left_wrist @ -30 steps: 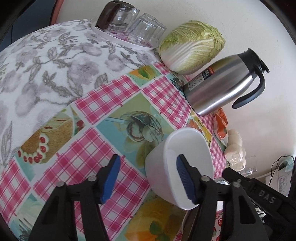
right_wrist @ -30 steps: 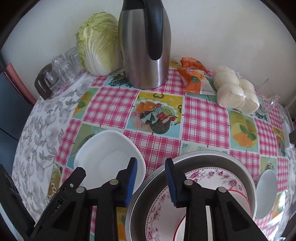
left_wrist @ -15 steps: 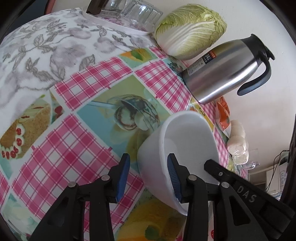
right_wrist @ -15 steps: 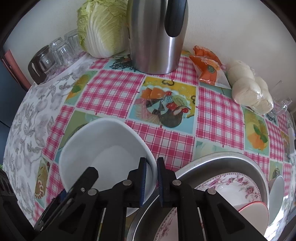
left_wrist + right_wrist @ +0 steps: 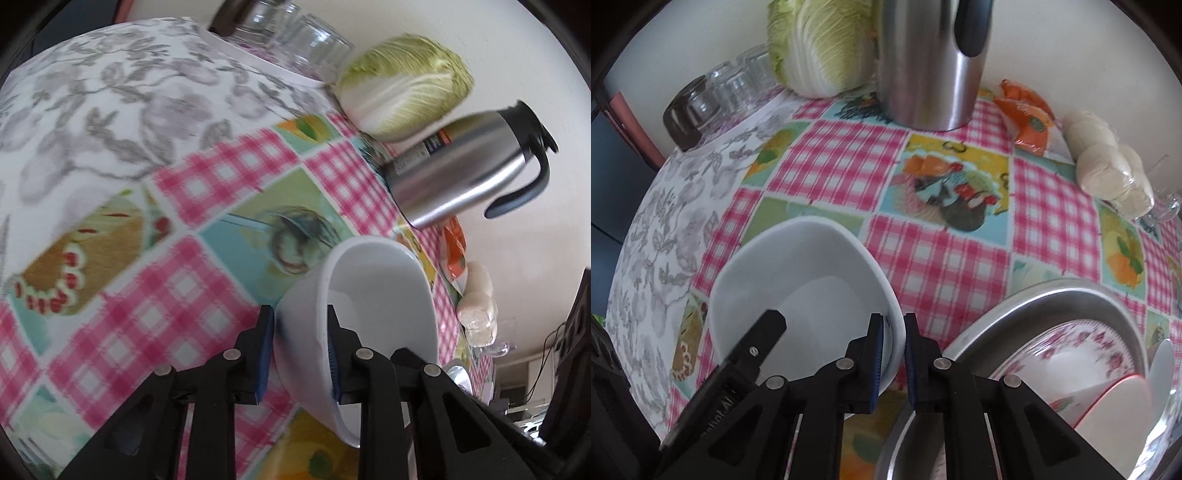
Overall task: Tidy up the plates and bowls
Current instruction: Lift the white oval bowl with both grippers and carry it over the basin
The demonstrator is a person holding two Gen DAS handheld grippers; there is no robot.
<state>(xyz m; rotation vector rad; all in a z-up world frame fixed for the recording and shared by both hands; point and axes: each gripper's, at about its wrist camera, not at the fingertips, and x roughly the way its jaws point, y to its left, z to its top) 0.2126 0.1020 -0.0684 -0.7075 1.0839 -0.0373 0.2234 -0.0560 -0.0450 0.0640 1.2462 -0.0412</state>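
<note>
A white bowl (image 5: 373,295) is held tilted above the checked tablecloth, gripped from both sides. My left gripper (image 5: 300,350) is shut on its near rim, one pad outside and one inside. My right gripper (image 5: 894,363) is shut on the opposite rim of the same bowl (image 5: 798,280). A metal basin (image 5: 1027,306) at the lower right holds a floral plate (image 5: 1082,354) and a red-rimmed white plate (image 5: 1115,406).
A steel thermos jug (image 5: 931,62), a napa cabbage (image 5: 820,44) and upturned glasses (image 5: 727,92) on a tray stand along the back wall. Orange packets (image 5: 1027,118) and bagged buns (image 5: 1112,166) lie at the back right.
Both grippers closed onto the white bowl's rim, the left from wide open, and the bowl has been tipped up off the cloth.
</note>
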